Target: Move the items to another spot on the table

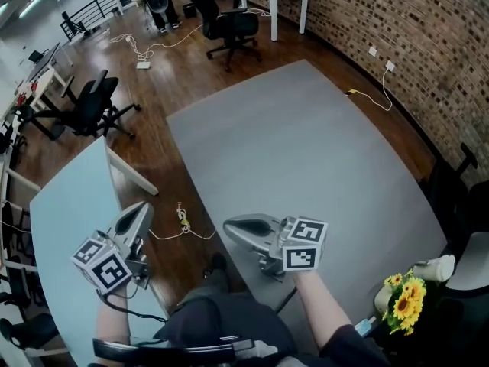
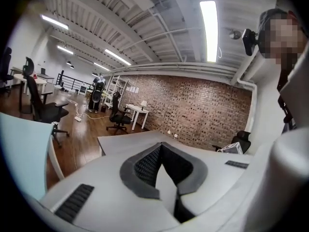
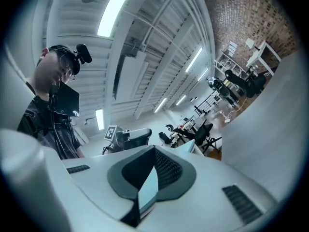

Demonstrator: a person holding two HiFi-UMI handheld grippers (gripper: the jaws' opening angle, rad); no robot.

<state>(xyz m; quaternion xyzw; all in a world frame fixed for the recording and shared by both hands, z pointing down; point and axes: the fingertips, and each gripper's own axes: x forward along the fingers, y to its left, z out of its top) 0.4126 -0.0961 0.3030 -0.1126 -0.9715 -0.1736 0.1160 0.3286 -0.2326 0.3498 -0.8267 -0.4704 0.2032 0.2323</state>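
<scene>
The left hand-held gripper (image 1: 140,209) is clenched with nothing between its dark ribbed pads; the right hand-held gripper (image 1: 228,225) is likewise clamped shut and empty. In the head view both are held over the brown wooden floor (image 1: 164,90), in the gap between a pale blue worktop (image 1: 65,205) on the left and a large grey worktop (image 1: 306,144) on the right. A white cable (image 1: 183,225) lies on the floor between them. A bunch of yellow sunflowers (image 1: 405,298) stands just past the grey worktop's near right corner; what bears it cannot be told. A red brick wall (image 1: 428,29) runs behind.
</scene>
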